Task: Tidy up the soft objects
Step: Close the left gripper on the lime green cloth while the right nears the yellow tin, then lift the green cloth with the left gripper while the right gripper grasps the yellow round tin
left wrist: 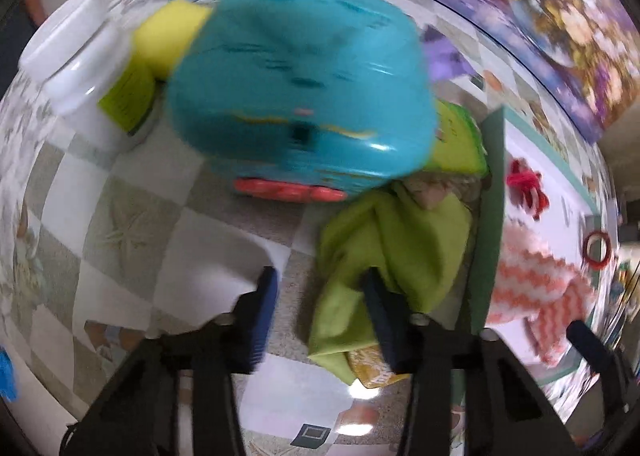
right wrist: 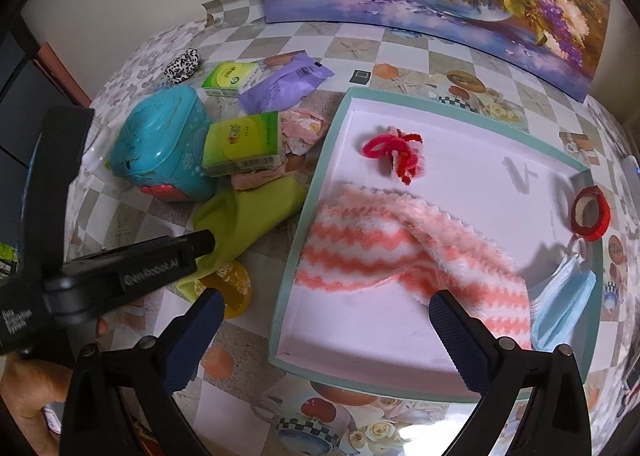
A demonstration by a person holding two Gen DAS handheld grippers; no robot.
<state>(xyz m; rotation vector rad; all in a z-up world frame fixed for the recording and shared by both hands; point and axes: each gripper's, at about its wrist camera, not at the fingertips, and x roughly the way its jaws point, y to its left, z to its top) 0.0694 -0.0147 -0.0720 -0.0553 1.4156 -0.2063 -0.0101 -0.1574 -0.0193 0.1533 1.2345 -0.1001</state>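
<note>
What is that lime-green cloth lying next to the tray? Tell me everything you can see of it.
The lime-green cloth looks like thin, soft fabric, plain in colour, crumpled and folded over itself. It lies on the checked tablecloth just outside the left wall of the pale-teal tray. Its far end meets a pinkish crumpled fabric near the turquoise plastic box; its near end overlaps a yellow round object. The left gripper straddles its edge, jaws partly closed.

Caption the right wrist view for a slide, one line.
Open right tool hovers over a tray holding a striped sock, face mask and tape roll.
</note>
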